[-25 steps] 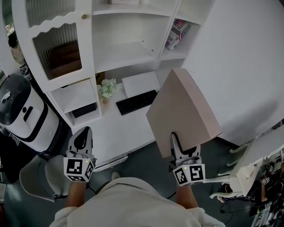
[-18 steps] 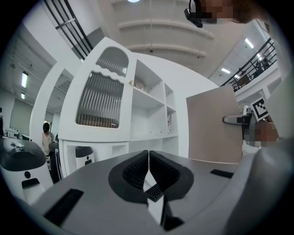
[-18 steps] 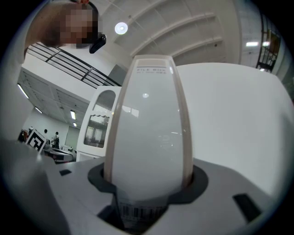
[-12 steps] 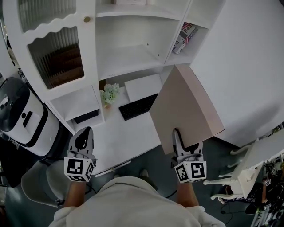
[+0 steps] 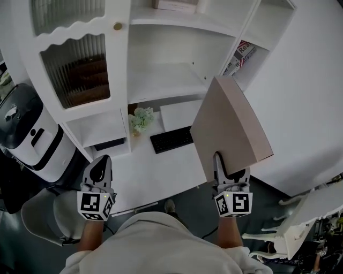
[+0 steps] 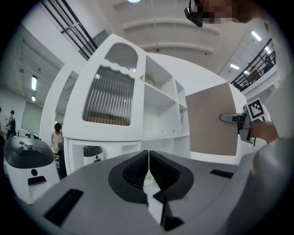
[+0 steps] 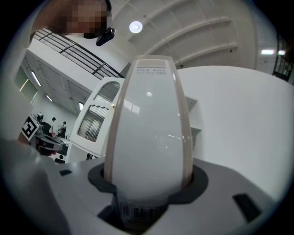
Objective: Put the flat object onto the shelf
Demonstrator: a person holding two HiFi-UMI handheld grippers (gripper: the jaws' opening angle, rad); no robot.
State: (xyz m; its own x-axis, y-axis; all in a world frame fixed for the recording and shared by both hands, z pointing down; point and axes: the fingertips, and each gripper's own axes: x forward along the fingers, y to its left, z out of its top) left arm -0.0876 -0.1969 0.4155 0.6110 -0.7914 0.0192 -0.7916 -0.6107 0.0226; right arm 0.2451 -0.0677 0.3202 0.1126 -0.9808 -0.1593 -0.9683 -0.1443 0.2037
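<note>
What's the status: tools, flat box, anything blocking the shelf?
Left tool shut, empty. Right tool shut on flat box, held out front, not yet on shelf. Nothing seen between box and shelf; magazines in side compartment only.

**What stays out of our sight**

In the head view the flat box (image 5: 230, 126) hides the tabletop's (image 5: 155, 171) right part, and the top edge cuts off a thing (image 5: 174, 4) on the upper shelf (image 5: 220, 24). Behind the ribbed glass door (image 5: 75, 67) we see only brown blur. The box's label print (image 7: 152, 70) is too small to read.
</note>
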